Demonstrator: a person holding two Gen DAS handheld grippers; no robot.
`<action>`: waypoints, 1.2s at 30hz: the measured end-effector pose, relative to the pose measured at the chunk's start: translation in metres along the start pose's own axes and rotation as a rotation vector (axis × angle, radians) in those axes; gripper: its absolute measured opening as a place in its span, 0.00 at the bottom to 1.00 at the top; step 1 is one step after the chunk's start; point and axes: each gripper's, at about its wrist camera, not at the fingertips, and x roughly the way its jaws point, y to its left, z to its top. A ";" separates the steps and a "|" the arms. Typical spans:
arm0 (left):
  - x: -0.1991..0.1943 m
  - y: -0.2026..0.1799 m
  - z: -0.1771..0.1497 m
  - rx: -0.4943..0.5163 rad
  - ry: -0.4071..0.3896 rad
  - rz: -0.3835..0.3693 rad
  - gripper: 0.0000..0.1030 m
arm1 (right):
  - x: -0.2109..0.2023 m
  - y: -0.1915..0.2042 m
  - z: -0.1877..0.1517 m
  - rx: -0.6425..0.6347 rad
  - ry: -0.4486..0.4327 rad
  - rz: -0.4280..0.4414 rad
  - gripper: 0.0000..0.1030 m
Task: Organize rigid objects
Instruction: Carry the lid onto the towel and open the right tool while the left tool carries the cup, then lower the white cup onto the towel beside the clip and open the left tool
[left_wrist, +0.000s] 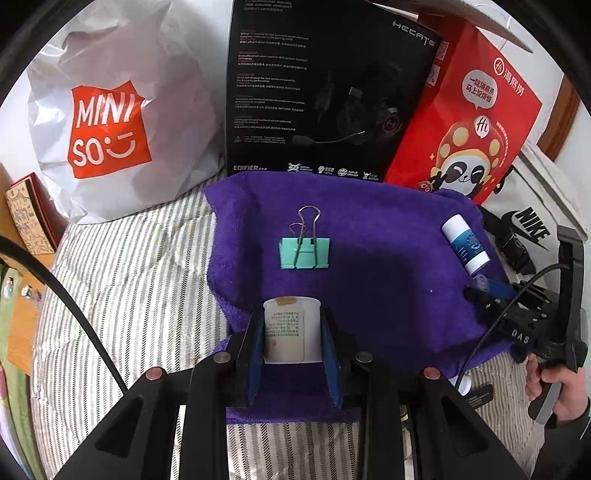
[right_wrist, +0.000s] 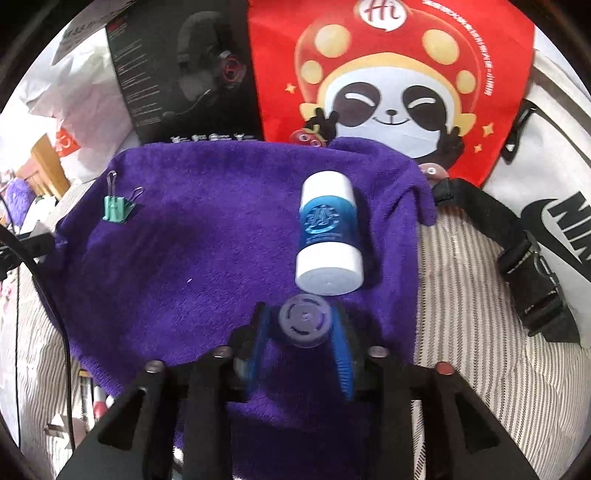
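The left gripper (left_wrist: 293, 334) has its jaws closed on a white jar (left_wrist: 291, 330), low over the near edge of the purple towel (left_wrist: 369, 266). The right gripper (right_wrist: 301, 325) pinches a small grey cap (right_wrist: 304, 322), just short of a white-and-blue bottle (right_wrist: 330, 236) lying on its side. A green binder clip (left_wrist: 304, 252) sits mid-towel with open cloth around it. Bags and a black box (left_wrist: 317, 88) wall off the far edge.

Striped bedding (left_wrist: 140, 280) under purple towel (left_wrist: 369, 236); bags and boxes behind, daylit.
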 end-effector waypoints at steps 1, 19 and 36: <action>0.001 0.000 0.001 -0.003 -0.001 -0.011 0.26 | 0.000 0.001 0.001 0.000 0.002 -0.005 0.42; 0.051 -0.005 0.019 0.005 0.043 0.007 0.26 | -0.070 -0.008 -0.037 0.101 -0.068 0.030 0.49; 0.063 -0.020 0.014 0.109 0.061 0.099 0.28 | -0.100 -0.005 -0.066 0.132 -0.064 0.055 0.49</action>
